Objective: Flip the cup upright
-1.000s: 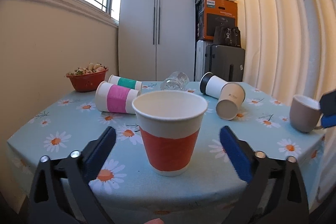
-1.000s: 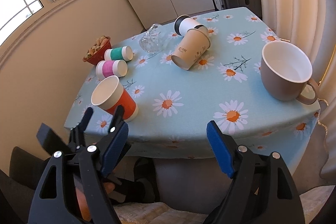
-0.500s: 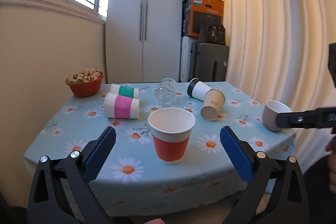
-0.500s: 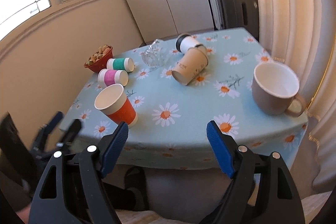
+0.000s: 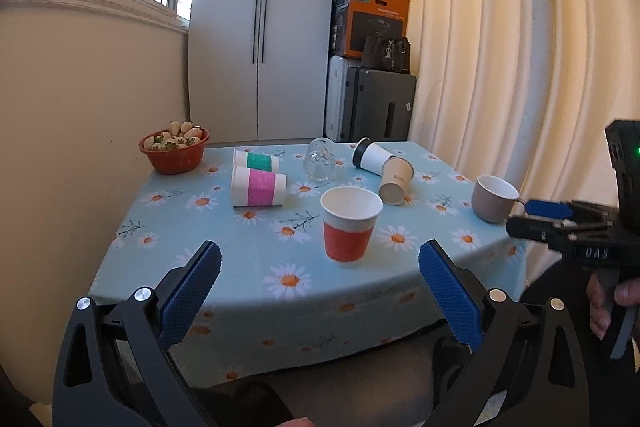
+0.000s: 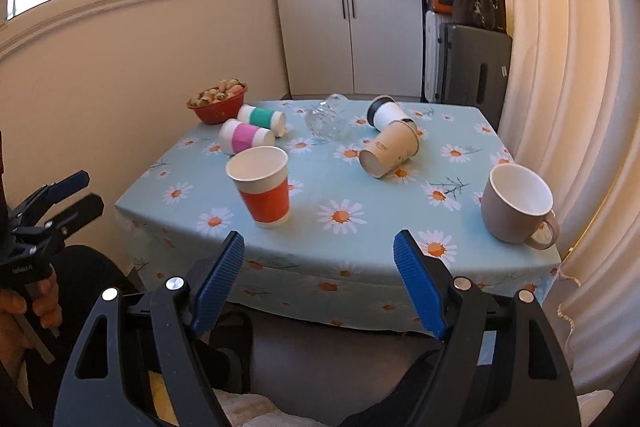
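Note:
An orange-banded paper cup (image 5: 350,225) stands upright near the table's front edge; it also shows in the right wrist view (image 6: 264,187). My left gripper (image 5: 320,291) is open and empty, off the table in front of the cup. My right gripper (image 6: 320,279) is open and empty, also off the front edge. A pink-banded cup (image 5: 258,186), a green-banded cup (image 5: 256,160), a brown cup (image 5: 396,180), a black-rimmed white cup (image 5: 370,155) and a clear glass (image 5: 320,166) lie on their sides.
A beige mug (image 6: 516,203) stands upright at the front right corner. A red bowl of food (image 5: 174,151) sits at the back left by the wall. Curtains hang on the right; a cupboard and suitcases stand behind the table (image 5: 240,255).
Both grippers have pulled back from the table. The orange cup, close between my left fingers a second ago, now stands free and farther away. The right gripper's view has levelled.

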The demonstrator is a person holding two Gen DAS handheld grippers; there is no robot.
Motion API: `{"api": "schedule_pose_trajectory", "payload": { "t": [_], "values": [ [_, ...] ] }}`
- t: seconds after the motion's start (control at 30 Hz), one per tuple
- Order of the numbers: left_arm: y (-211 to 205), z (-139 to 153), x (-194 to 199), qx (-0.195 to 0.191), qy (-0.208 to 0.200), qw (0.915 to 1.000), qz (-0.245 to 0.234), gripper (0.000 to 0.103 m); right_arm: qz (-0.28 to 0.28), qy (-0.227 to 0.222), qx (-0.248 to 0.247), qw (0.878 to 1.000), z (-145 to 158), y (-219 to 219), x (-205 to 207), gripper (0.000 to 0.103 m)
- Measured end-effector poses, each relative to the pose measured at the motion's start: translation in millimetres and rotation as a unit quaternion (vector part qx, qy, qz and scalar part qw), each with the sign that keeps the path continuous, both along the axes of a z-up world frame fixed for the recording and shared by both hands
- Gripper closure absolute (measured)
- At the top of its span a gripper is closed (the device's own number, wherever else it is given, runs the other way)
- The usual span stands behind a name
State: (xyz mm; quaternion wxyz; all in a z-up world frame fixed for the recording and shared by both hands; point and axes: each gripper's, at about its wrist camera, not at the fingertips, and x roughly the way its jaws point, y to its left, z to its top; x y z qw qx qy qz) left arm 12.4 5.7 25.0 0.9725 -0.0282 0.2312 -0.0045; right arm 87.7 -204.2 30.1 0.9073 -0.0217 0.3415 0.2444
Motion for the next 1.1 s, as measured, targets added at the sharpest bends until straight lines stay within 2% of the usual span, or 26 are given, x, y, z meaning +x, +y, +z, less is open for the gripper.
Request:
{"api": "schedule_pose_trajectory", "payload": {
  "t": [0.17, 0.3, 0.4, 0.67, 0.83, 1.1],
  "values": [
    [1, 0, -15, -0.003, 0.006, 1.0, -0.006, 0.006, 0.016, -0.019, -0.014, 1.0, 10, 3, -16, 0.026],
    [6, -6, -21, -0.01, 0.015, 0.9998, -0.001, 0.006, 0.025, -0.015, -0.017, 0.999, 1, 2, -22, 0.026],
    [9, -12, -21, -0.011, 0.025, 0.9996, 0.007, 0.006, 0.028, 0.0, -0.012, 1.0, -9, 0, -23, 0.026],
    [8, -18, -15, -0.018, 0.037, 0.9991, 0.012, 0.006, 0.018, -0.003, -0.007, 1.0, -13, -1, -24, 0.024],
    [2, -18, -16, -0.008, 0.038, 0.9992, 0.006, 0.006, 0.019, -0.007, -0.018, 1.0, -15, 5, -26, 0.024],
    [3, -19, -14, -0.014, 0.047, 0.9988, 0.005, 0.006, 0.018, -0.008, -0.027, 0.999, -17, 11, -25, 0.024]
  ]
}}
